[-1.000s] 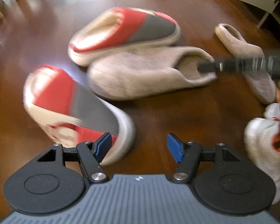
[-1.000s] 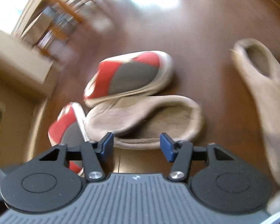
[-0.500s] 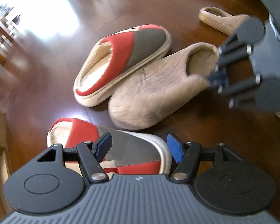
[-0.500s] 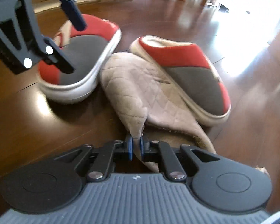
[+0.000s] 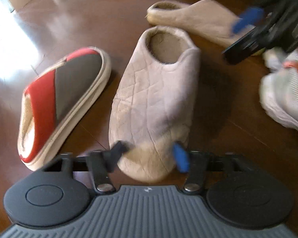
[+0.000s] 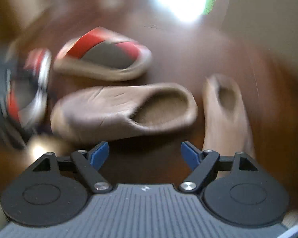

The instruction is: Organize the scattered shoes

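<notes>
Left tool (image 5: 151,154) closing, straddling beige slipper's (image 5: 155,103) toe.

The left gripper (image 5: 149,154) is pointing steeply down, jaws just closing; the right gripper (image 6: 145,154) is spreading wide, holding nothing.

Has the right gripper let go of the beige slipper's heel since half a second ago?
Yes. The right gripper has just opened and pulled back; nothing sits between its pads. The beige slipper now lies flat on the wooden floor beside its mate.
</notes>
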Available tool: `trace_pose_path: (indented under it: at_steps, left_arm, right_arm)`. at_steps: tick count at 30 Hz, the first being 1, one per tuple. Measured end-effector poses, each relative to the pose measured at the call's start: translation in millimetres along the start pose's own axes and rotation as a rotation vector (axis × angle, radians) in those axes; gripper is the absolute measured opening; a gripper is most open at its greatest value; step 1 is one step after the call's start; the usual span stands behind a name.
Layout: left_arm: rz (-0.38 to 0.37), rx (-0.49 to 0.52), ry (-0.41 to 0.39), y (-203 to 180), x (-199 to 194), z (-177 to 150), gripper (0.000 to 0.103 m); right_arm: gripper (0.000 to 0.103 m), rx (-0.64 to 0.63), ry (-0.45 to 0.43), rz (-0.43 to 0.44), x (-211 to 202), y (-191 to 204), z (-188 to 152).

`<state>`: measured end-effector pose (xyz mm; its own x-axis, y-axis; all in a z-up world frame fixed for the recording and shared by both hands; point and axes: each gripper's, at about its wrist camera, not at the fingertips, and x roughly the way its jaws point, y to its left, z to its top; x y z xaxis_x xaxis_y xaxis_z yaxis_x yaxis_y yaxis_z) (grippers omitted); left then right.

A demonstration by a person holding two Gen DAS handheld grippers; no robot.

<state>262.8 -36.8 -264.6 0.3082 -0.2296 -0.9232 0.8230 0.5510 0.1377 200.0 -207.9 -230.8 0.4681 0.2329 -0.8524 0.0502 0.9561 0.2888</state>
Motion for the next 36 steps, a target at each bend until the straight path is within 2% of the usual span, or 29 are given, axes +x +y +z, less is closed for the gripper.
trace_pose_path:
  at_steps: [2,4,7,10,11,13,15,16,17,19,22,23,24,25,26,29,31,35,36]
  left_arm:
    - [-0.002,-0.018,-0.008,-1.6,0.8,-1.9,0.04]
    - [-0.02,-0.028,-0.014,-5.7,-2.5,-6.3,0.037]
    - [-0.085,-0.081,-0.002,-13.4,-4.9,-7.6,0.034]
    - [-0.15,-0.111,-0.028,-26.5,-7.6,0.9,0.034]
    - [-0.151,-0.123,-0.031,-28.3,-7.5,4.0,0.034]
    - [-0.155,-0.145,-0.032,-24.4,-8.4,4.0,0.034]
    - [-0.182,-0.174,-0.039,-16.4,-14.6,-0.8,0.035]
    - [-0.202,-0.195,-0.048,-10.9,-19.3,-3.6,0.035]
    - [-0.214,-0.216,-0.057,-5.8,-21.9,-5.5,0.035]
    - [-0.211,-0.275,-0.077,1.5,-33.9,-17.2,0.035]
    - [-0.153,-0.321,-0.067,10.6,-34.9,-25.6,0.035]
    - [-0.147,-0.323,-0.06,11.2,-32.9,-25.3,0.035]
    - [-0.138,-0.324,-0.048,11.5,-29.4,-24.9,0.035]
    - [-0.13,-0.324,-0.038,12.1,-27.0,-24.0,0.035]
    - [-0.124,-0.32,-0.035,12.9,-27.1,-22.1,0.035]
    - [-0.121,-0.308,-0.044,12.1,-30.0,-20.6,0.035]
    - [-0.123,-0.3,-0.044,10.0,-31.9,-22.9,0.035]
    - [-0.137,-0.302,-0.04,5.9,-32.8,-25.5,0.035]
    - [-0.139,-0.299,-0.038,4.3,-33.7,-25.4,0.035]
  right_arm:
    - [0.073,0.215,0.0,0.099,4.7,-20.5,-5.8]
    - [0.067,0.257,0.014,0.09,11.7,-22.7,-6.1]
    - [0.047,0.337,0.05,0.061,28.1,-25.6,-4.3]
    - [0.043,0.335,0.031,0.032,41.6,-22.0,2.4]
    - [0.042,0.323,0.023,0.022,40.8,-20.5,3.5]
    - [0.044,0.28,0.003,0.009,36.1,-17.5,5.6]
    - [0.054,0.245,-0.011,0.007,31.3,-15.2,6.3]
    - [0.067,0.234,-0.029,0.019,26.4,-14.6,6.9]
    - [0.072,0.223,-0.046,0.03,21.6,-14.1,7.5]
    - [0.073,0.207,-0.087,0.067,12.8,-11.0,9.0]
    - [0.074,0.191,-0.07,0.083,23.6,4.1,10.1]
    - [0.07,0.18,-0.057,0.07,27.0,7.5,10.0]
    - [0.062,0.139,-0.027,0.015,42.5,18.5,8.8]
    - [0.029,0.1,-0.011,-0.018,54.5,23.7,7.7]
    - [0.019,0.081,-0.009,-0.018,57.1,25.2,7.9]
    - [0.015,0.021,-0.033,-0.025,51.9,26.3,10.7]
    - [0.015,0.003,-0.068,-0.066,38.2,7.7,20.6]
    - [0.015,0.019,-0.039,-0.07,29.4,-21.4,31.9]
    - [0.015,-0.012,-0.017,-0.072,25.1,-31.7,32.8]
